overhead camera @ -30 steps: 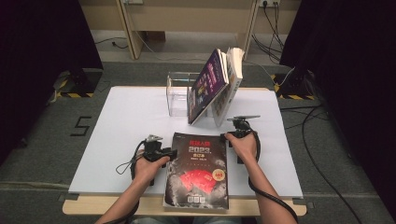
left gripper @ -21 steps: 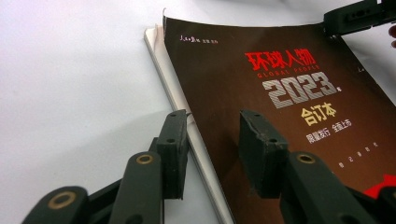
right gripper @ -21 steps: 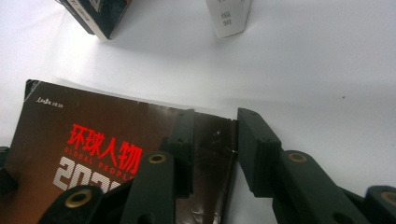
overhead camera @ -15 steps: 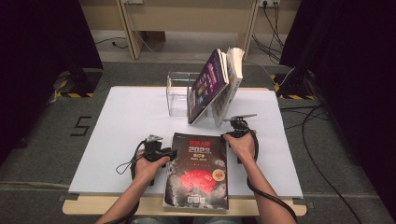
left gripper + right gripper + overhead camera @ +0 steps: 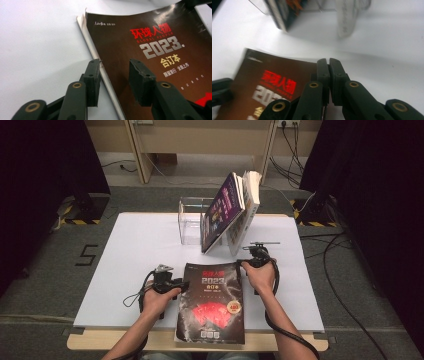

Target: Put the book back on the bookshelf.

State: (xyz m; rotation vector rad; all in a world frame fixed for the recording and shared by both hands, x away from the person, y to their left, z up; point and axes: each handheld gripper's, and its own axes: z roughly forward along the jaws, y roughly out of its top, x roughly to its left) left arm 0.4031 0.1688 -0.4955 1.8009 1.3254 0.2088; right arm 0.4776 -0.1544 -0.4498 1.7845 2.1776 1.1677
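A dark magazine [image 5: 212, 305] with red and silver print lies flat at the table's front middle, also seen in the left gripper view [image 5: 150, 50] and the right gripper view [image 5: 274, 82]. My left gripper [image 5: 184, 284] is at its left edge and stands open. There [image 5: 113, 67] one jaw hangs over the table and the other over the cover, and they have just opened a little. My right gripper [image 5: 245, 262] is at the top right corner. Its jaws [image 5: 328, 62] have just been closing and are together. Whether a page is caught between them I cannot tell.
Behind the magazine, a clear plastic stand [image 5: 192, 220] holds a purple-covered book [image 5: 222, 212] and a pale book [image 5: 247, 205], both leaning right. The white tabletop [image 5: 135, 250] spreads to both sides. The magazine's lower end overhangs the wooden front edge [image 5: 125, 340].
My right hand has shifted slightly at the magazine's top right corner. The left hand and the magazine stay where they were.
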